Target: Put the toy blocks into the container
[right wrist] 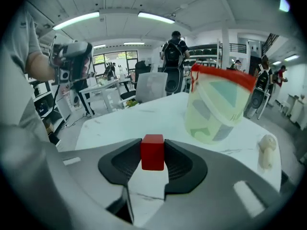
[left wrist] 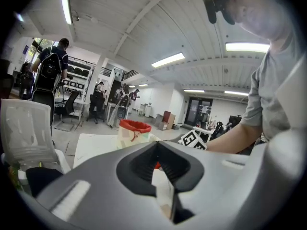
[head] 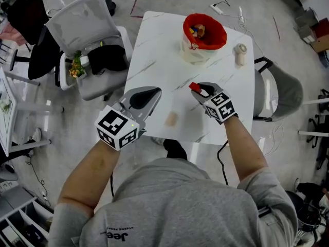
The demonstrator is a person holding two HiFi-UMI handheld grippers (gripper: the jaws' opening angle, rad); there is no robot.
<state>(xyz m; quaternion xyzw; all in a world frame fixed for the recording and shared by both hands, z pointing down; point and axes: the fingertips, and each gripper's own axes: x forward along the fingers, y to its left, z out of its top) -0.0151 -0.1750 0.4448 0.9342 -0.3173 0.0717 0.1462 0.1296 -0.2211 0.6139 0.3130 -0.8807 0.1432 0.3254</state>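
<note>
The container (head: 204, 36) is a pale tub lined with a red bag, standing at the far side of the white table (head: 154, 45) with several toy pieces inside. My right gripper (head: 197, 89) is shut on a red block (head: 194, 87) just above the table's middle. In the right gripper view both pads press the red block (right wrist: 152, 152) from either side, and the container (right wrist: 218, 107) stands ahead to the right. A tan block (head: 171, 119) lies on the table between my grippers. My left gripper (head: 154, 92) hovers at the table's near left edge, its jaws together and empty.
A small pale object (head: 240, 54) lies on the table right of the container. A white office chair (head: 87, 40) with dark items on its seat stands left of the table, and another chair (head: 277, 91) is at its right. People stand in the room beyond.
</note>
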